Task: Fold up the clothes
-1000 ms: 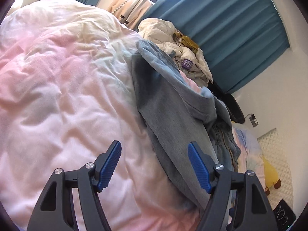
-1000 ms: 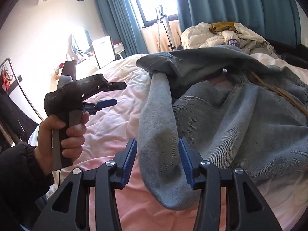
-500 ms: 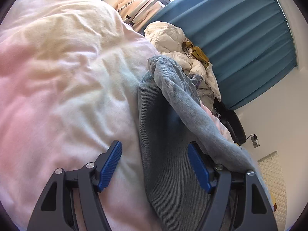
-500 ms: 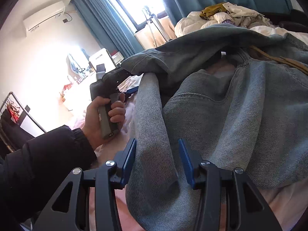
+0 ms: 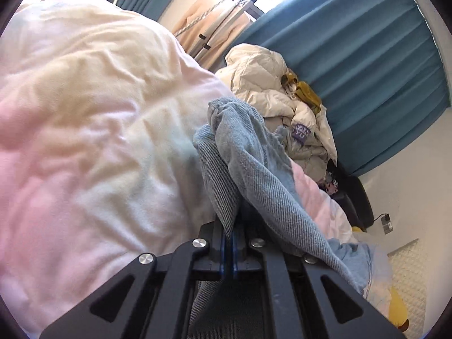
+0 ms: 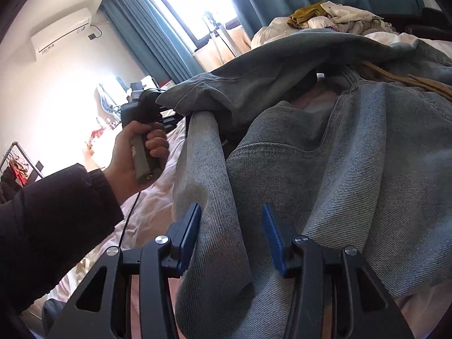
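Observation:
A pair of light blue denim jeans (image 6: pixel 353 152) lies on a bed with a pink and white duvet (image 5: pixel 84 141). In the left wrist view my left gripper (image 5: pixel 228 243) is shut on a fold of the jeans (image 5: pixel 245 163), near the leg's end. In the right wrist view the left gripper's body (image 6: pixel 147 107) shows in a hand at the jeans' far edge. My right gripper (image 6: pixel 231 234) is open, its blue pads on either side of a jeans leg (image 6: pixel 209 197) without pinching it.
A heap of white and mustard clothes (image 5: pixel 282 93) lies at the bed's far end by teal curtains (image 5: pixel 353 56). A clothes rack (image 5: pixel 226 8) stands by the window. A yellow plush toy (image 5: pixel 398 313) lies at the lower right.
My left gripper has moved onto the jeans' edge and closed on it. The right gripper has stayed open around the leg while the view tilted closer to the denim.

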